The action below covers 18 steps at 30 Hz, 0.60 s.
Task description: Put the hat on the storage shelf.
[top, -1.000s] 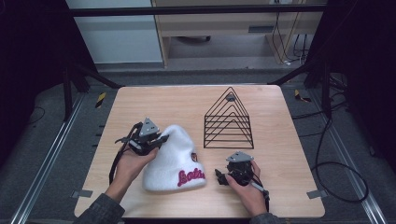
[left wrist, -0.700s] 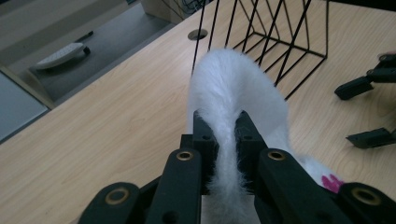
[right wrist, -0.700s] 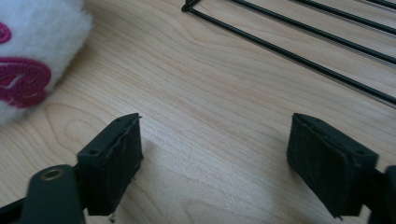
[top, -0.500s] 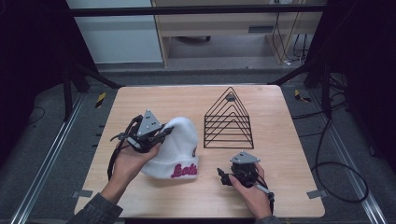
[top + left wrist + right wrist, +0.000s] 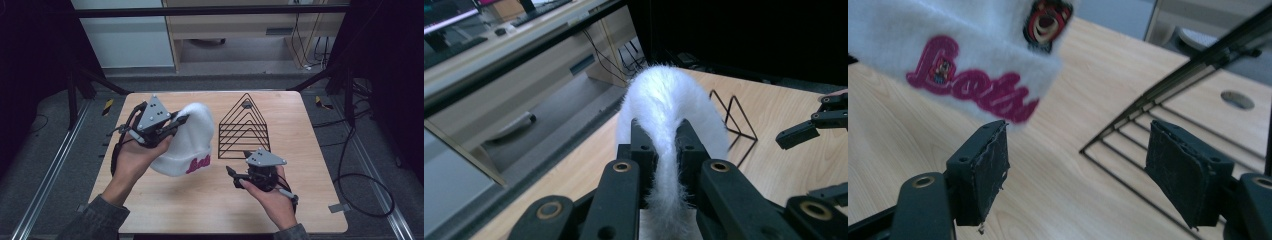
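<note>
A white fuzzy beanie with pink lettering hangs tilted above the wooden table. My left gripper is shut on a fold of its fabric, and the pinched fold runs between the jaws of that gripper. Further right and closer to me, my right gripper is open and points left toward the hat's cuff. Its jaws have just been closing, with nothing between them. In the right gripper view the lettered cuff hangs above and beyond that gripper.
A black wire rack shaped like a pyramid stands on the table just right of the hat, and its bars run close past my right jaw. Dark floor, a metal frame and cables surround the table.
Both hands have risen. The left gripper has lifted the beanie off the table, so it now hangs from it. The right gripper's jaws stand a little narrower.
</note>
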Tool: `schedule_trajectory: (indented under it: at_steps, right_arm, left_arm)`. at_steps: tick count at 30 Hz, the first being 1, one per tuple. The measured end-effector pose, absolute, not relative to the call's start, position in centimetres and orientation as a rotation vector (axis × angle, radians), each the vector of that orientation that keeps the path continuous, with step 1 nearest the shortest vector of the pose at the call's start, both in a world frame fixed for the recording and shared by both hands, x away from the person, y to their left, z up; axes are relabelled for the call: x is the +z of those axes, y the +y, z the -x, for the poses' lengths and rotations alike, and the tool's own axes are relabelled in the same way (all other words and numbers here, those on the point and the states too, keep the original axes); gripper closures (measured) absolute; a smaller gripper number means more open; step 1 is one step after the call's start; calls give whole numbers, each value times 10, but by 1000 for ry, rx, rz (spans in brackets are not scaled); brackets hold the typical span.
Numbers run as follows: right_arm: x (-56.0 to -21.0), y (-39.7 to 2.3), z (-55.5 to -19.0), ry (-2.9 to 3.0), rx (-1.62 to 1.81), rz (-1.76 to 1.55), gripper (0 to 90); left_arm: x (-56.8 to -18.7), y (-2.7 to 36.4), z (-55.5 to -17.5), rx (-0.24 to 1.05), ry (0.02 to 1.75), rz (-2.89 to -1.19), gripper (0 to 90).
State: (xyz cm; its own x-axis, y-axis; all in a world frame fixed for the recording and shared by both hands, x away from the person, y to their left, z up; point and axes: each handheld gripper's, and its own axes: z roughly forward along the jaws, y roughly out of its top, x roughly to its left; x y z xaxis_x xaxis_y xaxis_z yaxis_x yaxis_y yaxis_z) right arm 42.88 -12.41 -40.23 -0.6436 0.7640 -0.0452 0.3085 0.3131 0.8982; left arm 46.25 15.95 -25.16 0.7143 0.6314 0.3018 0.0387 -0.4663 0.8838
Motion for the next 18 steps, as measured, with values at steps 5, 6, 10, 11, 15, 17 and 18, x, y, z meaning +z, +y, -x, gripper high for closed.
schedule_trajectory:
  at_steps: [5,6,10,11,15,17,18]
  right_arm:
    - [-376,-117,-431,2114,1356,-897,255]
    - [-372,-115,-432,2114,1365,-887,253]
    - [-363,-113,-439,2132,1430,-900,230]
    - [-363,-114,-441,2133,1428,-900,223]
    - [-361,-121,-448,2141,1453,-928,201]
    - [-361,-124,-450,2144,1457,-938,193]
    - [-361,-125,-452,2147,1462,-943,188]
  left_arm:
    - [-231,144,-459,774,456,-1939,828]
    - [-225,138,-458,776,435,-1935,828]
    - [-217,127,-460,770,409,-1921,828]
    - [-215,124,-459,773,399,-1919,828]
    - [-211,118,-458,774,371,-1908,828]
    - [-208,115,-458,781,356,-1906,828]
    - [-207,114,-459,783,350,-1905,828]
